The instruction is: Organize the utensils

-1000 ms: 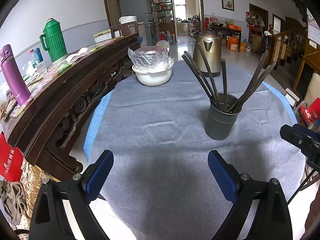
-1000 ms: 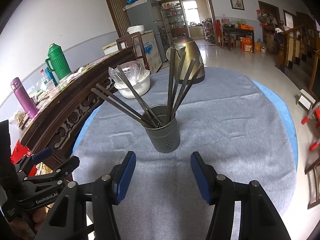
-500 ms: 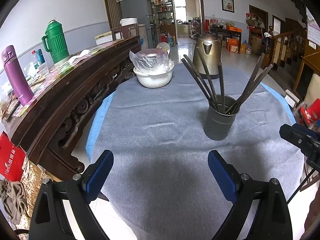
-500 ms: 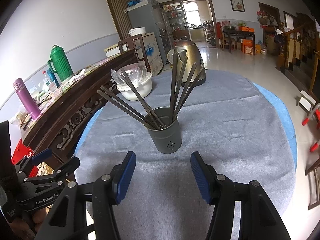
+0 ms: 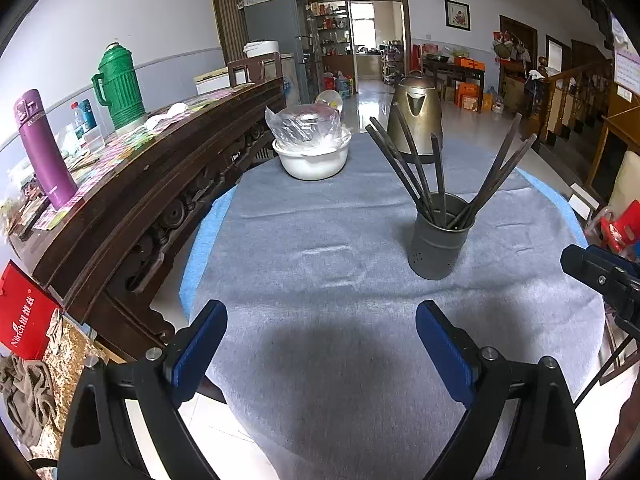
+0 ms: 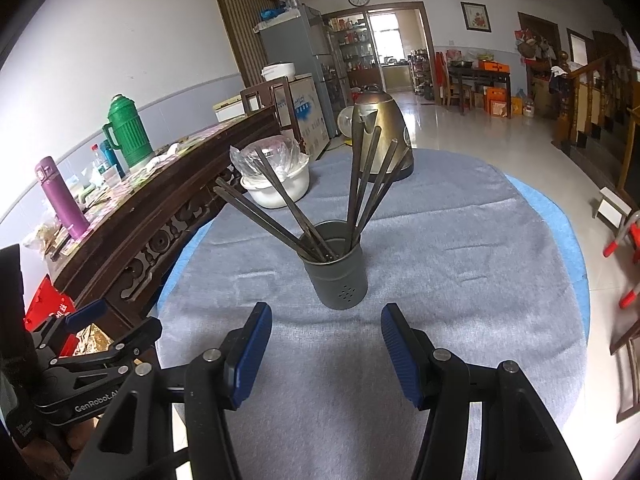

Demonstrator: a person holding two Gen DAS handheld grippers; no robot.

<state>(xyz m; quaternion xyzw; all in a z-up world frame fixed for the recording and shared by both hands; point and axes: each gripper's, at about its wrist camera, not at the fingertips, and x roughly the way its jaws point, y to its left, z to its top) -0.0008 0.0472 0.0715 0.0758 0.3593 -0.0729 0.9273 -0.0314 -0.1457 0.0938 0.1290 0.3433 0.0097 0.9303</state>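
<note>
Between utensil holder (image 6: 337,276) and table edge (image 6: 576,364), bare cloth (image 6: 460,280) spreads.

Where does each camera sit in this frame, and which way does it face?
Left wrist: on the left gripper, angled down over the grey cloth-covered table; its own open blue-padded fingers show, plus the right gripper's tip at the right edge.
Right wrist: on the right gripper, aimed at the grey metal utensil holder straight ahead; its open fingers show, the left gripper at lower left.
Shared: the holder of dark chopsticks, white lidded bowl, brass-coloured kettle.
</note>
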